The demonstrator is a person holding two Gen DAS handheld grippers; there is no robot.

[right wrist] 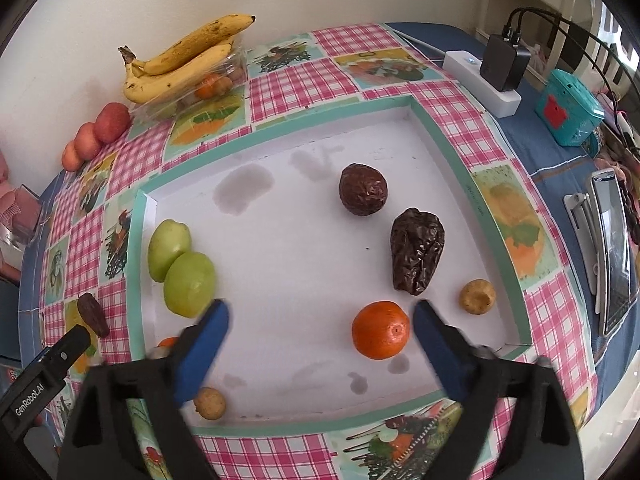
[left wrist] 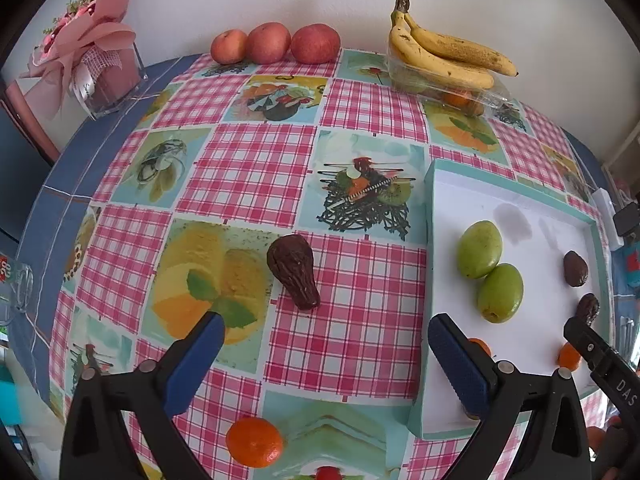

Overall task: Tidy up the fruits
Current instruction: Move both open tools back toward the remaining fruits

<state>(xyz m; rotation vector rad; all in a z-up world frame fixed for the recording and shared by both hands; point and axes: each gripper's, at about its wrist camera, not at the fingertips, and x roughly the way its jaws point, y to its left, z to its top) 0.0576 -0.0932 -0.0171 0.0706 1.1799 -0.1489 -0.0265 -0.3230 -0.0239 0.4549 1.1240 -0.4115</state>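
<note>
A shallow white tray (right wrist: 280, 240) with a mint-green rim sits on the counter (left wrist: 248, 168), which is covered by a glossy pink-checked cloth with printed food pictures. The tray is the landmark here.

Inside the tray, at its left side, two smooth green oval fruits (right wrist: 180, 264) lie touching each other. Toward the far right lies a round, wrinkled dark-brown fruit (right wrist: 363, 194), and just nearer than it a longer, pear-shaped wrinkled brown fruit (right wrist: 416, 250). A shiny orange tangerine (right wrist: 381, 330) rests near the front, with a small tan, rough-skinned fruit (right wrist: 477, 296) beside the right wall and another small tan fruit (right wrist: 210, 403) at the front left.

The right gripper (right wrist: 320, 320) hangs over the tray, its blue-padded jaws spread wide and holding nothing; the tangerine sits just inside its right jaw, apart from the pad.

Left of the tray, on the cloth, lies another wrinkled brown pear-shaped fruit (left wrist: 294, 272), and nearer the front a second tangerine (left wrist: 254, 442). The left gripper (left wrist: 326, 340) is above the cloth there, jaws wide apart and empty.

Beyond the tray, against the wall, speckled yellow bananas (left wrist: 444, 54) rest on a clear plastic box (left wrist: 480, 100), and three red apples (left wrist: 276, 44) stand in a row to the left.
</note>
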